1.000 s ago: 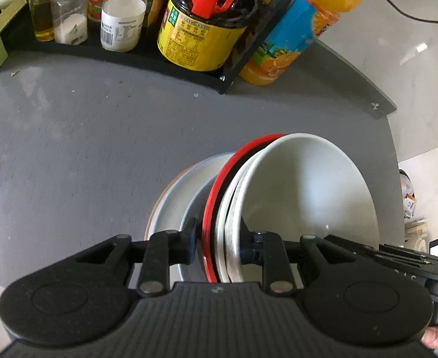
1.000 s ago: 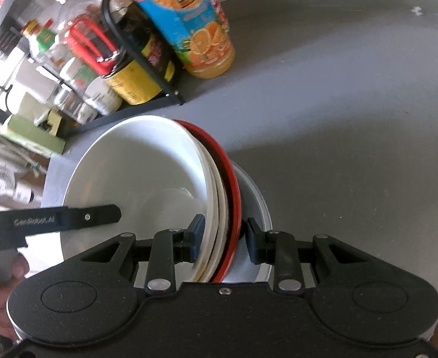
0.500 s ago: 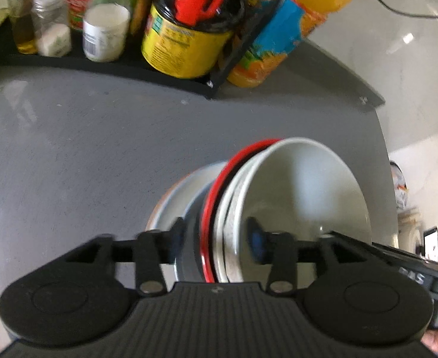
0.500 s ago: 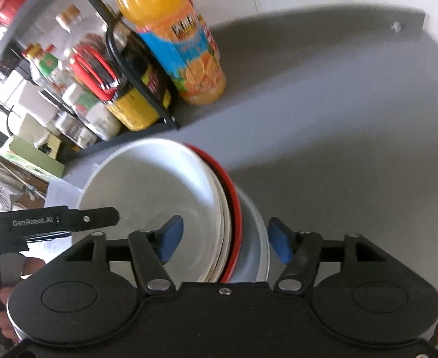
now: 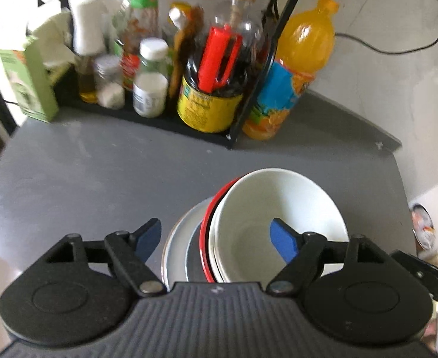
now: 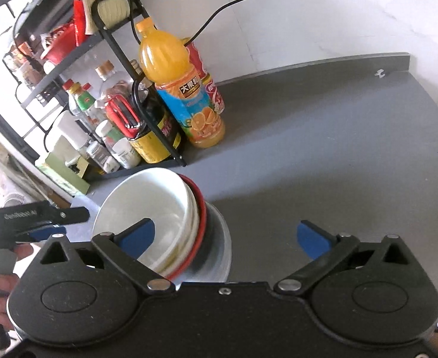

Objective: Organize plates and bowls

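My left gripper (image 5: 216, 238) and right gripper (image 6: 224, 235) had just opened, releasing the nested bowls (image 5: 278, 208) onto the plate (image 5: 180, 238); stacking looked done.

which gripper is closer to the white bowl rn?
Left, slightly. The left gripper straddles the white bowl rim, one pad over its inside. The right gripper has one pad over the bowl, its gap beside the stack. Both have just opened, touching nothing.

2 white bowls (image 5: 278, 208), 1 red-rimmed bowl (image 5: 208, 223), 1 grey plate (image 5: 180, 238), 1 OJ bottle (image 5: 296, 68)
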`<state>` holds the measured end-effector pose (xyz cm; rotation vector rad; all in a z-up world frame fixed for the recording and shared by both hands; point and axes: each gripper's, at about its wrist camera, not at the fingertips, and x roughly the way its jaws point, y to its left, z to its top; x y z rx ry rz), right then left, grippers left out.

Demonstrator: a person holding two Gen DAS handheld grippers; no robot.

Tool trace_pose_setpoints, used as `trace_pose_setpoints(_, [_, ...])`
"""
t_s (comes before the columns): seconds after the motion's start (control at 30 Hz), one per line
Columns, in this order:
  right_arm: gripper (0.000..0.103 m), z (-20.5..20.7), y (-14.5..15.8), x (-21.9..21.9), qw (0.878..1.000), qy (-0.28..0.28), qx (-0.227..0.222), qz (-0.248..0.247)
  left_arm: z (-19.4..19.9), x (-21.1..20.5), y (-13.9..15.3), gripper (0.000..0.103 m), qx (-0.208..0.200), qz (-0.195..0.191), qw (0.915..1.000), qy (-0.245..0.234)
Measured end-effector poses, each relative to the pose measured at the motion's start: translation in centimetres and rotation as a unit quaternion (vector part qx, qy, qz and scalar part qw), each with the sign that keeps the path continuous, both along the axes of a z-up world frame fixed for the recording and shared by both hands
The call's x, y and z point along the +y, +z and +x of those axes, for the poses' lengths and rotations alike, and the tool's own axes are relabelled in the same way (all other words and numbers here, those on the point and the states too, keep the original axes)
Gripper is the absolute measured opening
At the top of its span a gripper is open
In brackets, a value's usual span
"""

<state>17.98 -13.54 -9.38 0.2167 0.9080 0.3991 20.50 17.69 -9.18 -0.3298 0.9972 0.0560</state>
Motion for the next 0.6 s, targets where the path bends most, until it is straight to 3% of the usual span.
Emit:
trace_pose_setpoints(0.1, [0.103,-1.2,0.7,-1.2,1.000,0.009,-0.012,0.000,-2.0,-1.1,1.3,0.090,-0.013,-0.002,0.9997,0.019])
trace_pose_setpoints(0.27, [0.103,-3.0,1.8,-2.6,0.999,0.025,-0.030,0.008,-5.0,-2.7,3.0,0.093,-0.030,0.016,0.9986,0.041])
trace_pose_setpoints(0.37, [0.103,-3.8,2.5,-3.4,0.999,0.028,-0.043,0.018,-6.8,-3.3,4.3,0.102,-0.048,0.017,0.9971,0.057])
trace_pose_setpoints(0.6, [0.103,-5.5,4.4,-4.7,0.996,0.010,-0.083,0.017,-10.5,-5.0,6.3,0.103,-0.071,0.017,0.9950,0.069])
